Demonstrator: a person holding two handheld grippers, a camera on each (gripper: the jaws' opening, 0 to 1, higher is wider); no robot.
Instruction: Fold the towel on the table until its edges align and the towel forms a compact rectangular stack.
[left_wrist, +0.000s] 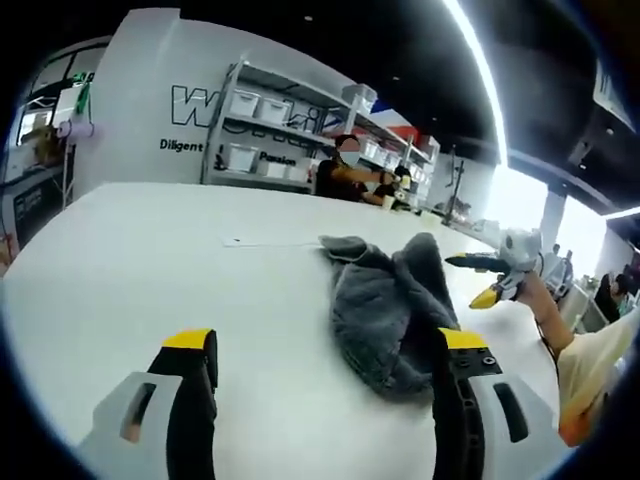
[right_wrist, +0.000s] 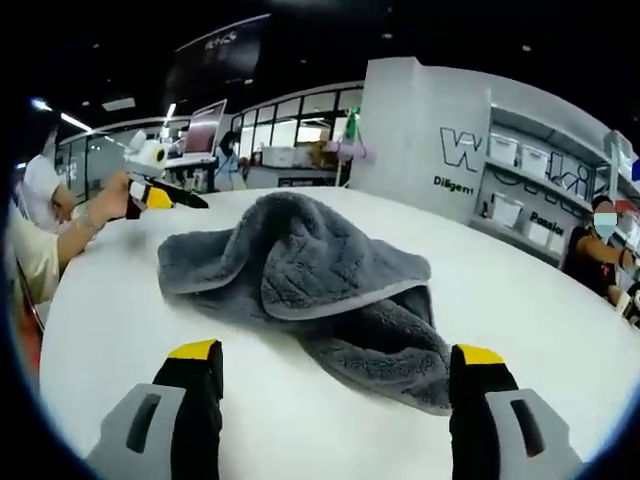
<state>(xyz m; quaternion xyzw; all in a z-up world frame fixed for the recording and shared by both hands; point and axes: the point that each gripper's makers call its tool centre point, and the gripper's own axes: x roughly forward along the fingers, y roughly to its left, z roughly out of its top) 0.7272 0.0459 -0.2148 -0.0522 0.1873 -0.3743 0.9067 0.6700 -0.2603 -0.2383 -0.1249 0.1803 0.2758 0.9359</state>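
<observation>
Both grippers gape before crumpled grey towel (right_wrist: 310, 290), unfolded.

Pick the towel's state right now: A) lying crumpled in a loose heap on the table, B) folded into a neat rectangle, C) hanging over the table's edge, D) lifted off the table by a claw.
A: the towel lies bunched in uneven folds on the table, with both claws open and clear of it.

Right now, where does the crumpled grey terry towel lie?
In the right gripper view the crumpled grey terry towel lies on the white table, just ahead of the open right gripper.
</observation>
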